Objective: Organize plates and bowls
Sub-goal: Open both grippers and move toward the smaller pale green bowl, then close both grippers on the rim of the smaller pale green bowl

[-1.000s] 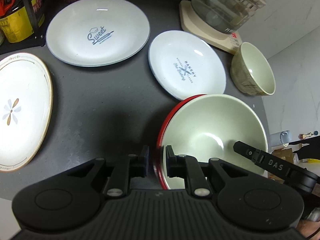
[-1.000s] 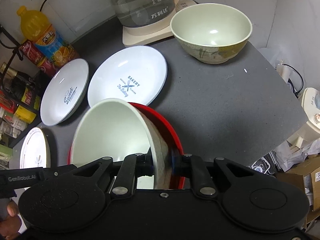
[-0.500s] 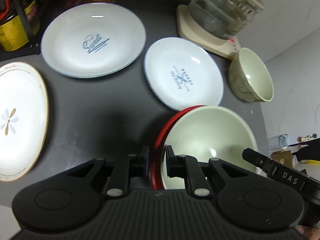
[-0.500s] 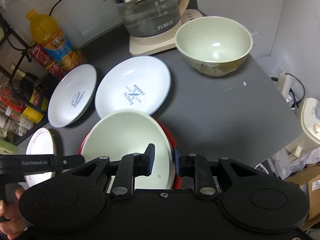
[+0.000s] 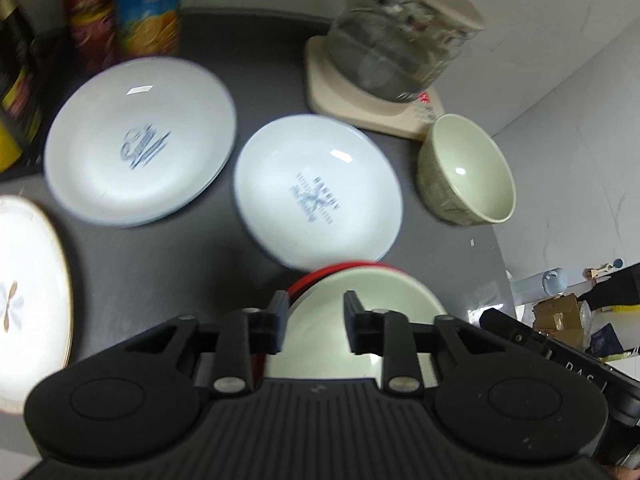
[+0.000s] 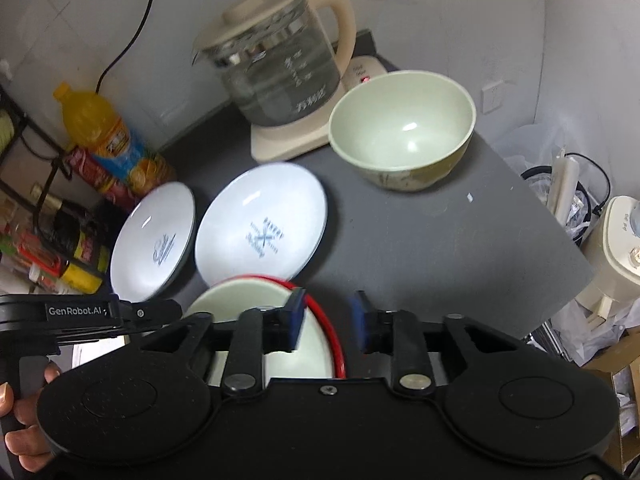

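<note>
Two grippers over dark grey counter (image 6: 432, 240), both with fingers spread and nothing held. Left gripper (image 5: 316, 326) straddling near-left rim of pale green bowl (image 5: 372, 320); right gripper (image 6: 326, 320) astride its near-right rim, left pad inside the bowl, right pad outside the red edge. Contact with rim not discernible in either view. Bowl seated in red dish (image 6: 332, 336), only a thin red rim showing around it. Nested pair at near edge of counter, just below the "Bakery" plate (image 5: 318, 192), rims touching or nearly so; cannot tell which.

Second green bowl (image 6: 402, 128) upright, empty, at far right of counter, just beside cream kettle base (image 6: 288, 140); well apart from nested pair. Glass kettle (image 6: 276, 72) on that base, water inside, red indicator lit.

"Bakery" plate mid-counter. Second white plate with blue script (image 5: 140, 148) to its left, rims close. Gold-rimmed plate with flower motif (image 5: 28, 300) at far left edge, partly out of frame.

Orange drink bottle (image 6: 100, 132) and snack canisters (image 5: 148, 4) along back wall. Wire rack with bottles (image 6: 48, 232) at left. Hand (image 6: 24, 432) on left gripper's handle, seen in right wrist view.
</note>
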A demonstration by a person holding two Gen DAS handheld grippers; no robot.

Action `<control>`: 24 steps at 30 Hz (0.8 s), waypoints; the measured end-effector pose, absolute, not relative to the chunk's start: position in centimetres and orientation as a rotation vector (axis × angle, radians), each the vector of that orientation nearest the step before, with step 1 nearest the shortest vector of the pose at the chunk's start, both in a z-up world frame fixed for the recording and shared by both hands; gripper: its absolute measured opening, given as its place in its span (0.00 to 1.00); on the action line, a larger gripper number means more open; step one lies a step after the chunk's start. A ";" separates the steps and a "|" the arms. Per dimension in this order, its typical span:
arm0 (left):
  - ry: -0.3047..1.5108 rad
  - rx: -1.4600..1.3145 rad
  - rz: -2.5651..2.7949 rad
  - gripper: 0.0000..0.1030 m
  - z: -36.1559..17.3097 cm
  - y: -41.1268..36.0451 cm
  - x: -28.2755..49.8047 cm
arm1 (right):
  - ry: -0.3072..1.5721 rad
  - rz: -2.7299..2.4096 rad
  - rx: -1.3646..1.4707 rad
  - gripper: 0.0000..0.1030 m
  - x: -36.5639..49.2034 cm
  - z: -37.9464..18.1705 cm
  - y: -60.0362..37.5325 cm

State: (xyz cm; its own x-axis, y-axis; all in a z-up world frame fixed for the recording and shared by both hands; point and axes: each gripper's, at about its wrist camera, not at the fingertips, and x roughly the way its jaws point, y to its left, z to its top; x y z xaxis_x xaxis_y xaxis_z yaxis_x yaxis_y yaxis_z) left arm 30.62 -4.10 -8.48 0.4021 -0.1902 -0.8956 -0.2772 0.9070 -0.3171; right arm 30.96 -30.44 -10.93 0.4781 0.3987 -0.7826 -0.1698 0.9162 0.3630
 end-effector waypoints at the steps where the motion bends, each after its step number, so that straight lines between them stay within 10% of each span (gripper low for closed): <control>1: 1.164 -0.447 0.049 0.33 -8.3 -4.3 31.1 | 1.007 0.340 0.253 0.44 31.1 -10.9 -30.7; 24: 1.158 -0.360 -0.120 0.41 -9.7 -9.6 43.4 | 0.947 0.125 0.443 0.51 37.9 -13.6 -34.7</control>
State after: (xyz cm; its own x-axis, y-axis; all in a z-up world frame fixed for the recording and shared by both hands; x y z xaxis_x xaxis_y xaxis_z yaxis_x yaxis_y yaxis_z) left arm 43.37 -9.60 -9.74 0.4024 -0.2762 -0.8728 -0.0913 0.9365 -0.3385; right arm 37.94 -34.74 -13.56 0.5847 0.2939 -0.7561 0.0880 0.9036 0.4192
